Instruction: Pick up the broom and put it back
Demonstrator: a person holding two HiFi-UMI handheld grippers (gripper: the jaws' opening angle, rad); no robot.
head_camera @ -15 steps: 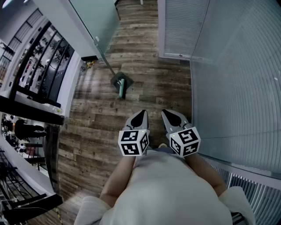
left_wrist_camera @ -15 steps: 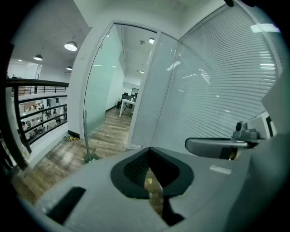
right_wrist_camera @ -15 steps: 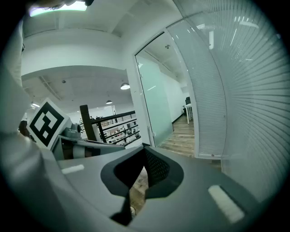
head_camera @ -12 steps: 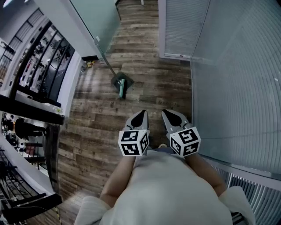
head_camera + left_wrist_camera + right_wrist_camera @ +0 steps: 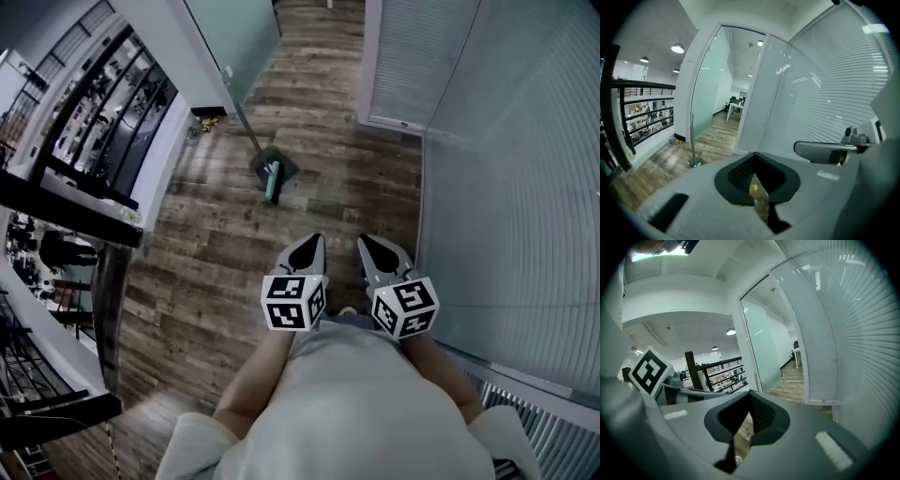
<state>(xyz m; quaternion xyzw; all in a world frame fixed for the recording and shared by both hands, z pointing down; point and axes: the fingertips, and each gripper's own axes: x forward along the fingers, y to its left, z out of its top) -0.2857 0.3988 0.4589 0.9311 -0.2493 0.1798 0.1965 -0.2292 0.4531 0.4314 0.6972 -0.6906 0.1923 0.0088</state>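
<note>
Start at the left. The black railing (image 5: 70, 202) and the glass door panel (image 5: 220, 37) have slid toward the right of the head view since half a second ago. The broom (image 5: 271, 174) has gone with them, a little up and to the right. It looks about the same size, so you seem to have turned your head toward it more than closed on it. It stands on the wood floor (image 5: 206, 253) by the foot of the glass panel, head down, with its handle rising toward the panel's edge. From this angle I cannot tell whether the handle leans on the glass or stands free of it.

Your left gripper (image 5: 314, 242) sits where it was, low in front of you. Its jaws meet at the tips with nothing between them; only floor shows through the slit. Your right gripper (image 5: 365, 242), just beside it, has not shifted either and is closed and empty. To its right runs the glass wall with blinds (image 5: 506, 169).

Nothing has been picked up yet: the broom is well apart from both grippers, ahead and slightly left. You will probably need to walk up and open one gripper's jaws before reaching for the handle.
</note>
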